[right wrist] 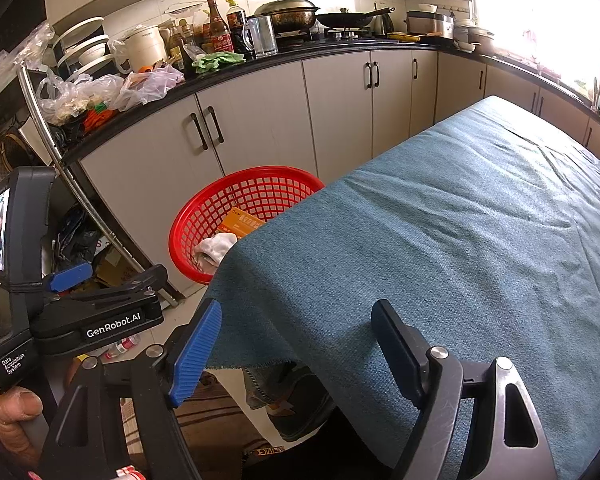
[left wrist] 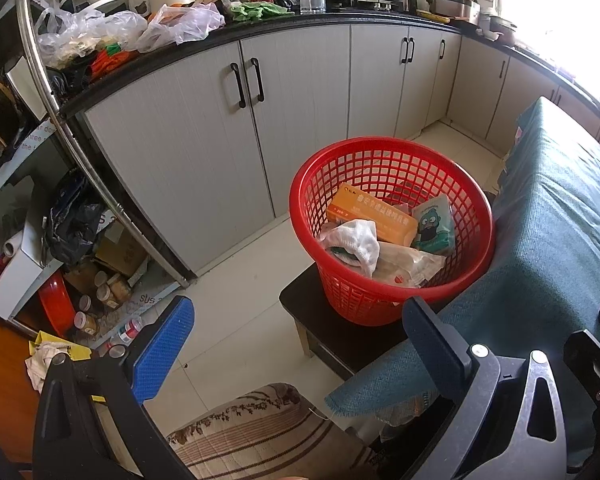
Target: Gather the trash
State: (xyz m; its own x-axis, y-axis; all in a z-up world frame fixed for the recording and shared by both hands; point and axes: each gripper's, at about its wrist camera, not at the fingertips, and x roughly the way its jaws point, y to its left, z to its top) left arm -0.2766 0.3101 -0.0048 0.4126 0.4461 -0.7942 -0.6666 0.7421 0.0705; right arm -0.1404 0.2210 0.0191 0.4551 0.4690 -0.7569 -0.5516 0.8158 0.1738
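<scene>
Both grippers' jaws apart, empty; red basket (right wrist: pixel 220 216) half hidden behind the blue cloth's (right wrist: pixel 440 220) corner (contents partly cut off)

basket (left wrist: pixel 392 160): glossy red plastic lattice, 3 o'clock | tablecloth (right wrist: pixel 460 220): coarse matt teal woven cloth, frayed hem | stool (left wrist: pixel 300 296): dark, smooth top | cabinet doors (left wrist: pixel 188 140): pale, fine-grained matt | rail (left wrist: pixel 80 152): shiny metal, 9 o'clock | bags (left wrist: pixel 100 28): crinkled clear plastic, 11 o'clock | gripper pads (right wrist: pixel 196 352): ribbed blue
</scene>
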